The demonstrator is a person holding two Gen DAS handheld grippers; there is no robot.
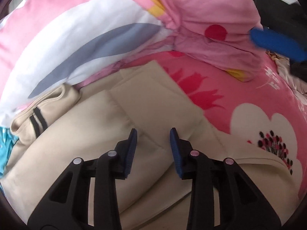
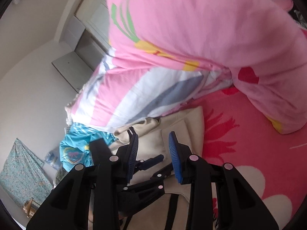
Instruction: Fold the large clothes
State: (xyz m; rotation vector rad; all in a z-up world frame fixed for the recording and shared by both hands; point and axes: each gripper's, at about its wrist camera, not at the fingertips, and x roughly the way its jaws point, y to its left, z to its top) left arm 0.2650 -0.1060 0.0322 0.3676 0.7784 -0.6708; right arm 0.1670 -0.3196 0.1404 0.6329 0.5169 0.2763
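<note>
A beige garment (image 1: 144, 95) lies partly folded on a pink flowered bed sheet (image 1: 220, 88), with a black-edged zipper (image 1: 37, 120) at its left. My left gripper (image 1: 153, 132) hovers over the garment's middle, its blue pads apart and nothing between them. One of my right gripper's blue pads (image 1: 278, 44) shows at the upper right, beside the pink bedding. In the right wrist view my right gripper (image 2: 153, 134) stands open above the beige garment (image 2: 184, 126). Below it, the left gripper's fingers (image 2: 153, 160) rest low over the cloth.
A bulky pink, white and grey quilt (image 1: 76, 38) is piled behind the garment and rises high (image 2: 172, 38). A turquoise cloth (image 2: 76, 149) lies at the bed's left edge. Beyond it stand a grey cabinet (image 2: 73, 67) and a patterned cloth (image 2: 19, 172) by the wall.
</note>
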